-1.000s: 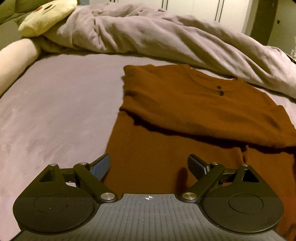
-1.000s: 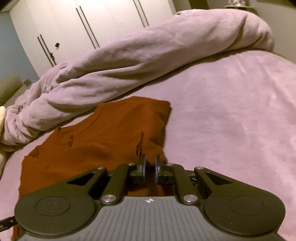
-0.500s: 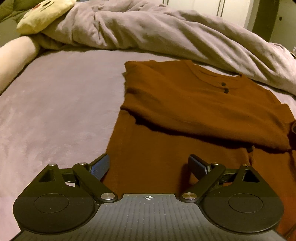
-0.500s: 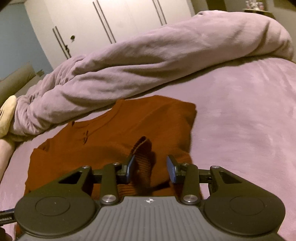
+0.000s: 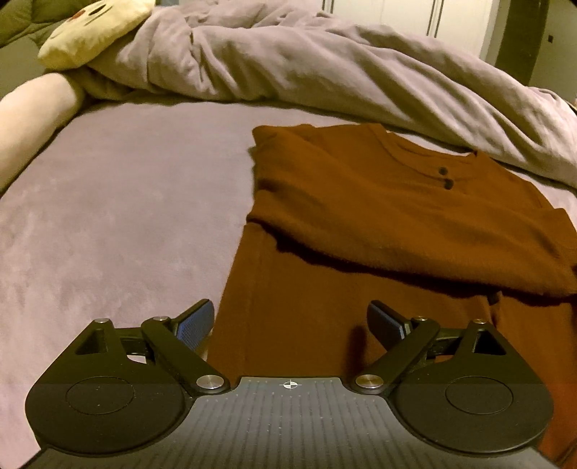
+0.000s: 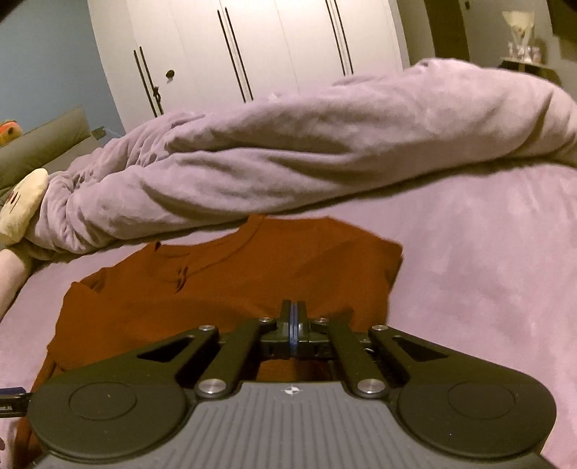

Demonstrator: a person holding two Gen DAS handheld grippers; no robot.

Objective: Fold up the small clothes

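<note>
A rust-brown shirt with two dark buttons lies flat on the lilac bed sheet, a sleeve folded across its chest. My left gripper hovers open over the shirt's lower part, its blue pads wide apart with nothing between them. In the right wrist view the shirt lies just ahead of my right gripper. That gripper is shut, pads pressed together with no cloth between them, above the shirt's near right side.
A bunched lilac duvet runs along the far side of the bed behind the shirt. A yellow plush cushion and a pale bolster lie at the far left. White wardrobe doors stand beyond the bed.
My right gripper opened and let go of the sleeve cuff, then shut empty and lifted back a little. The sleeve now lies on the shirt. The left gripper stayed put.
</note>
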